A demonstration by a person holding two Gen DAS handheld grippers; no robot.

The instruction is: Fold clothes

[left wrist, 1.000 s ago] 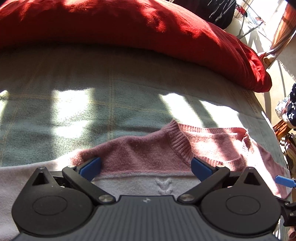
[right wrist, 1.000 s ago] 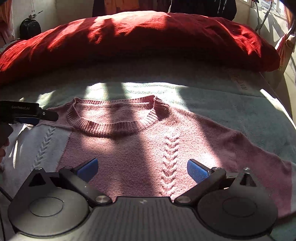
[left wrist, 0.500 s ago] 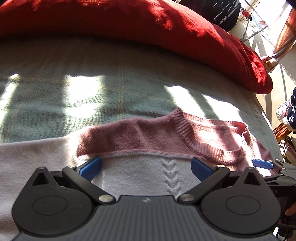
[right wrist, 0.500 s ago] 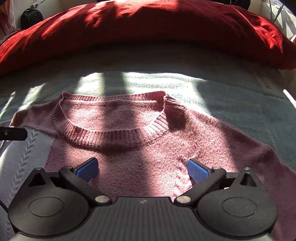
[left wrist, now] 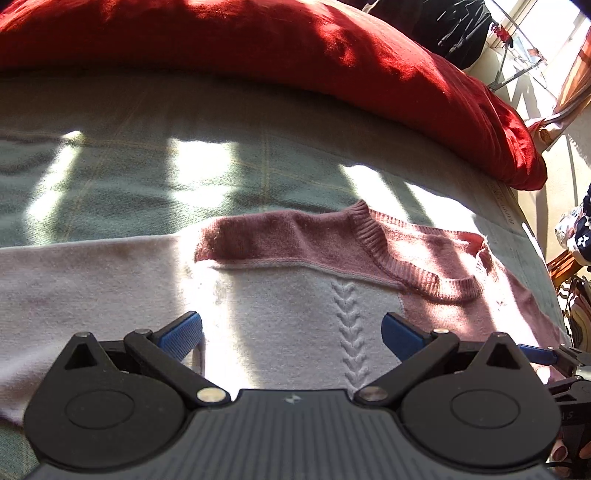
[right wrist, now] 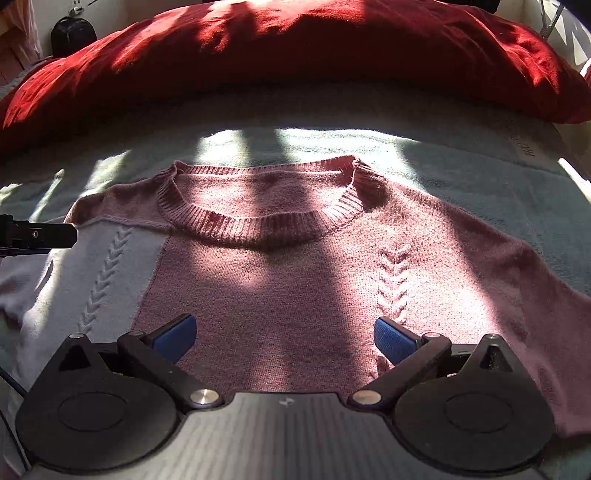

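Observation:
A knitted sweater (right wrist: 280, 266), dusty pink with a pale lilac left panel and cable stitching, lies flat on the bed with its ribbed collar (right wrist: 258, 225) toward the pillow. In the left wrist view I see its pale panel (left wrist: 280, 310) and pink shoulder. My left gripper (left wrist: 291, 330) is open and empty, low over the pale panel. My right gripper (right wrist: 284, 334) is open and empty, low over the pink chest below the collar. The left gripper's tip (right wrist: 40, 236) shows at the left edge of the right wrist view.
A pale green checked bedspread (left wrist: 147, 177) covers the bed. A long red pillow (right wrist: 295, 48) lies across the head. A drying rack (left wrist: 517, 62) and clutter (left wrist: 576, 236) stand beyond the right bed edge. A dark bag (right wrist: 72, 35) sits far left.
Both grippers have drawn back toward me along the sweater, away from the collar and shoulder line. More of the pale panel and chest now shows. Both stayed open.

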